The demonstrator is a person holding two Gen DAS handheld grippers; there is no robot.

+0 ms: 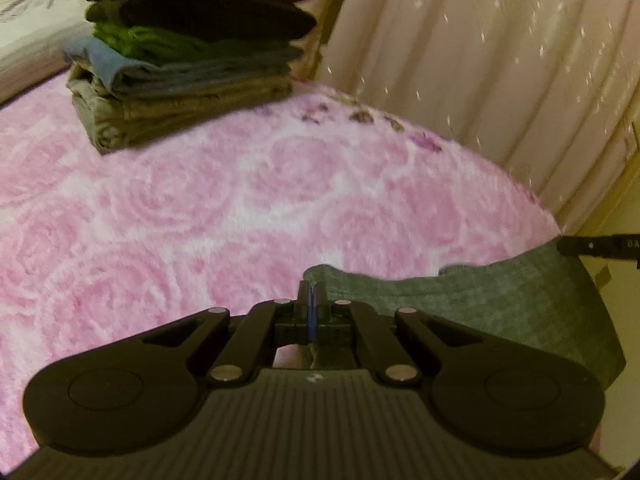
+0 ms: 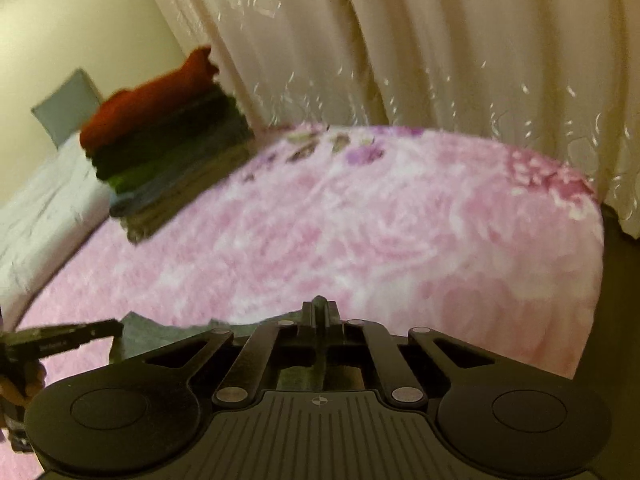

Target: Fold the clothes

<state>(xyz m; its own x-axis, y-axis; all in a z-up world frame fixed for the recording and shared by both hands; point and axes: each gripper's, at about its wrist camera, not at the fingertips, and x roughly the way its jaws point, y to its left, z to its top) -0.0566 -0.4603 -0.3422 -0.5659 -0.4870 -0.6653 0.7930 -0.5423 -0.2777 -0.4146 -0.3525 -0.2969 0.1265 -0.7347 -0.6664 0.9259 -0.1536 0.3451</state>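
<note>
A grey garment (image 1: pixel 520 304) hangs stretched between both grippers above the pink bed. My left gripper (image 1: pixel 311 294) is shut on its upper edge at one end. My right gripper (image 2: pixel 319 310) is shut on the same grey garment (image 2: pixel 160 330) at the other end; its fingers (image 1: pixel 592 246) show at the right edge of the left wrist view. The left gripper (image 2: pixel 72 336) shows at the lower left of the right wrist view. Most of the garment hangs hidden below the grippers.
A stack of folded clothes (image 1: pixel 192 60), red on top, sits at the far left of the pink rose-patterned blanket (image 1: pixel 240 208); it also shows in the right wrist view (image 2: pixel 168 148). A white pillow (image 2: pixel 44 208) lies beside it. A cream curtain (image 1: pixel 500 60) hangs behind the bed.
</note>
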